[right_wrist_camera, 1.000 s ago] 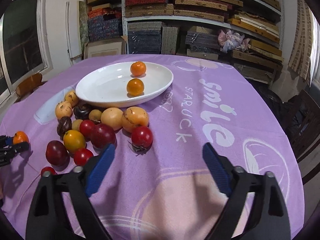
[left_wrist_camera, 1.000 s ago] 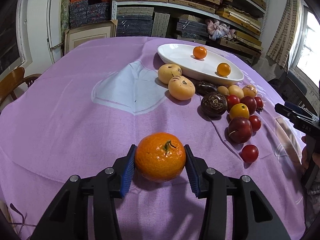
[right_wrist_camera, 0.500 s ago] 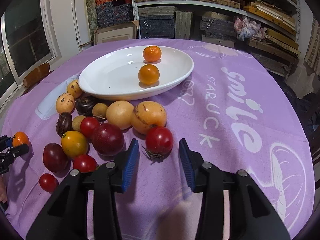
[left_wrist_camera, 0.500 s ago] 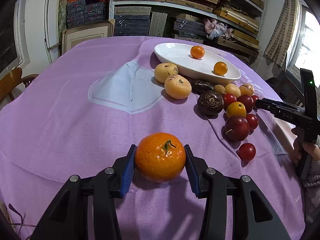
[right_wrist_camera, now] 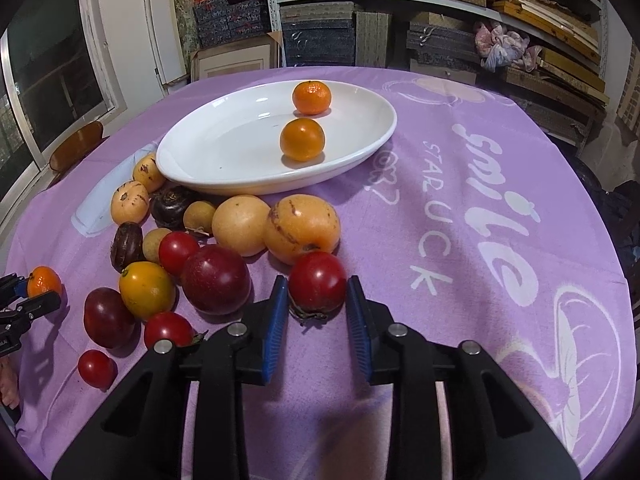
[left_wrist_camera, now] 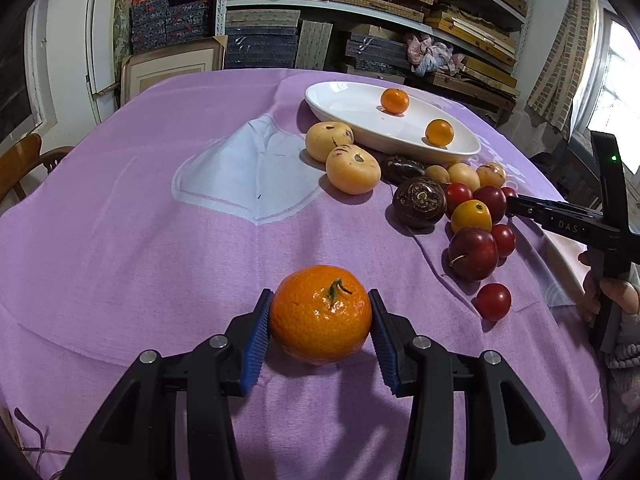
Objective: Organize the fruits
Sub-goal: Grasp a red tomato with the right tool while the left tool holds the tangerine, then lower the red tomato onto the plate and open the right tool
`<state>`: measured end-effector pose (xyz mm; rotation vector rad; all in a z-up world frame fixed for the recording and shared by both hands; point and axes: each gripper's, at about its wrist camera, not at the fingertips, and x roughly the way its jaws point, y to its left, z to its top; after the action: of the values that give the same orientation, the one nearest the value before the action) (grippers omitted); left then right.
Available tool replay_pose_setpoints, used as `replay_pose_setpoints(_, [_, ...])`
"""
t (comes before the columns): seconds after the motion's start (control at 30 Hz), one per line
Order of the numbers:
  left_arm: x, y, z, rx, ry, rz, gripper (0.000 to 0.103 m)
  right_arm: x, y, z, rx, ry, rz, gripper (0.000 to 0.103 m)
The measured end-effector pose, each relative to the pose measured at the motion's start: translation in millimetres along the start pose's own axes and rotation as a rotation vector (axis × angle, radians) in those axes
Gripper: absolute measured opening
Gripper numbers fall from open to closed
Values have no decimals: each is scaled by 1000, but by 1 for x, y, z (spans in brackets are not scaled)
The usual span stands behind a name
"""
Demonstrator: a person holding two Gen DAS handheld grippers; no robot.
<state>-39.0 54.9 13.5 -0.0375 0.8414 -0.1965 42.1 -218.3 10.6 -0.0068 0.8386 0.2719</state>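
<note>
My left gripper [left_wrist_camera: 320, 322] is shut on a tangerine [left_wrist_camera: 320, 314] and holds it just above the purple tablecloth. My right gripper [right_wrist_camera: 317, 304] has its blue pads on both sides of a red tomato [right_wrist_camera: 317, 282] that sits on the cloth; the pads touch or nearly touch it. A white oval plate [right_wrist_camera: 200, 168] behind holds two tangerines [right_wrist_camera: 302, 139]. A cluster of mixed fruits [right_wrist_camera: 216, 280] lies in front of the plate. The right gripper also shows in the left wrist view [left_wrist_camera: 520, 206], and the left gripper in the right wrist view [right_wrist_camera: 24, 300].
A purple cloth [left_wrist_camera: 120, 200] covers the round table. Yellow pears [left_wrist_camera: 352, 168], dark passion fruits [left_wrist_camera: 419, 201], plums [left_wrist_camera: 473, 253] and cherry tomatoes [left_wrist_camera: 493, 301] lie by the plate. Shelves of boxes [left_wrist_camera: 360, 0] stand behind the table. A wooden chair [left_wrist_camera: 20, 160] is at the left.
My right gripper moved forward to the red tomato and narrowed from wide open to close around it. My left gripper kept hold of the tangerine and barely moved.
</note>
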Motion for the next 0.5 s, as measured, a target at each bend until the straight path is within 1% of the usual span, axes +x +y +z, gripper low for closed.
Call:
replay_pose_setpoints(0.17, [0, -1, 0, -1, -1, 0, 47, 1, -5, 1, 26, -2, 13, 30])
replay_pose_setpoints(0.27, [-1, -1, 2, -2, -3, 10, 47, -8, -9, -1, 44, -25, 16, 30])
replay_pose_setpoints(0.3, [-3, -2, 4, -1, -2, 2, 47, -16, -10, -1, 52, -45, 23, 30])
replay_pose_setpoints(0.37, [-4, -7, 16, 22, 10, -20, 47, -34, -12, 6, 66, -93, 43, 30])
replay_pose_setpoints(0.4, [-5, -12, 26, 46, 9, -18, 47, -42, -11, 13, 64, -116, 48, 30])
replay_pose_setpoints(0.5, [-3, -32, 65, 116, -25, -7, 47, -52, -3, 41, 32, -141, 46, 30])
